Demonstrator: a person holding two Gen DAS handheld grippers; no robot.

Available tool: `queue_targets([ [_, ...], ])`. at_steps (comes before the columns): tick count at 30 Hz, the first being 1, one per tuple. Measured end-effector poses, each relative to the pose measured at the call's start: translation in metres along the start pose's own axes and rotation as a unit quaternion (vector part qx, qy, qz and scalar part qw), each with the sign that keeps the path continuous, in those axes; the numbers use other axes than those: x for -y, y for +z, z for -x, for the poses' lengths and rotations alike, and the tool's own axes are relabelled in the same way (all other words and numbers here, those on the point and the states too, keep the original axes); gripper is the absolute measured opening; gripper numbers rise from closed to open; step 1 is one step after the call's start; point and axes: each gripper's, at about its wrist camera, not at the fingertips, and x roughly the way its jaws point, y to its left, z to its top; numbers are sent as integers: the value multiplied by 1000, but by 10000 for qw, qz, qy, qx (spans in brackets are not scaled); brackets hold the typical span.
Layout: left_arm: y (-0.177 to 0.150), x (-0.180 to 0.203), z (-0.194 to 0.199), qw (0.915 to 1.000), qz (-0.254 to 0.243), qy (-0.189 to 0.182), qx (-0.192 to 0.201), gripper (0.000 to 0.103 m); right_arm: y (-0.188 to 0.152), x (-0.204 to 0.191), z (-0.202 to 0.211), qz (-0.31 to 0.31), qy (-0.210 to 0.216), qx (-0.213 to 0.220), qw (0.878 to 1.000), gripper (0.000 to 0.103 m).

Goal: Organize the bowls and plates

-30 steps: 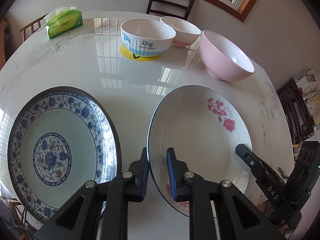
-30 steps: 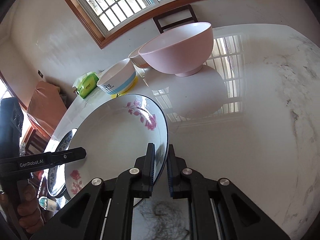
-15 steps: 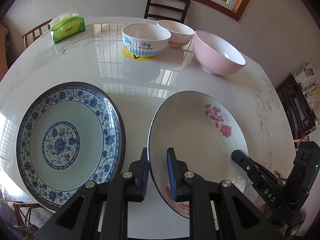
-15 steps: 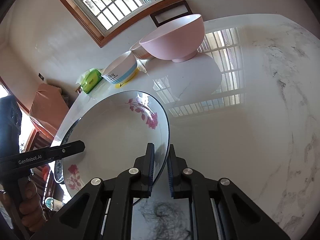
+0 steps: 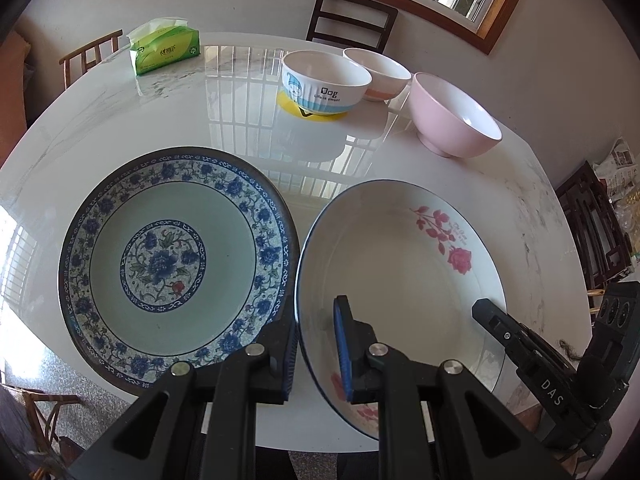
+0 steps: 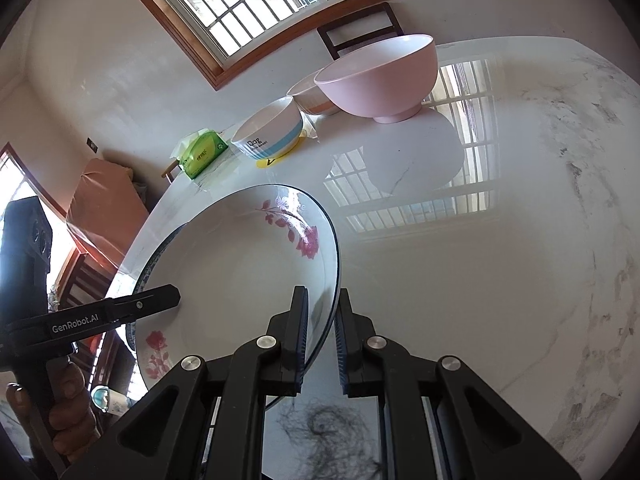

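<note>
Blue floral plate (image 5: 160, 256) lies flat at the left of the surface (image 5: 208, 120); left gripper (image 5: 316, 344) fingers nearly closed, clamping the left rim of the rose-pattern plate (image 5: 400, 280); right gripper (image 6: 322, 332) fingers nearly closed on the opposite rim; that plate is held just beside the blue one, seemingly clear of the surface; keep both grips level, carry it leftward, centre it over the blue plate, then lower evenly; bowls stand beyond

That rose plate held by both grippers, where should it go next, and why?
Probably sideways onto the blue-patterned plate, to stack them. The left gripper and right gripper each clamp a rim of the rose plate, which seems raised off the table beside the other plate.
</note>
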Motion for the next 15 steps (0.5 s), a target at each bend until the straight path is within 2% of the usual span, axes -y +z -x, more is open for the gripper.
queue_targets([
  [15, -12, -45, 18, 9992, 400, 18, 47, 17, -10, -39, -6, 345, 99, -197, 9992, 13],
])
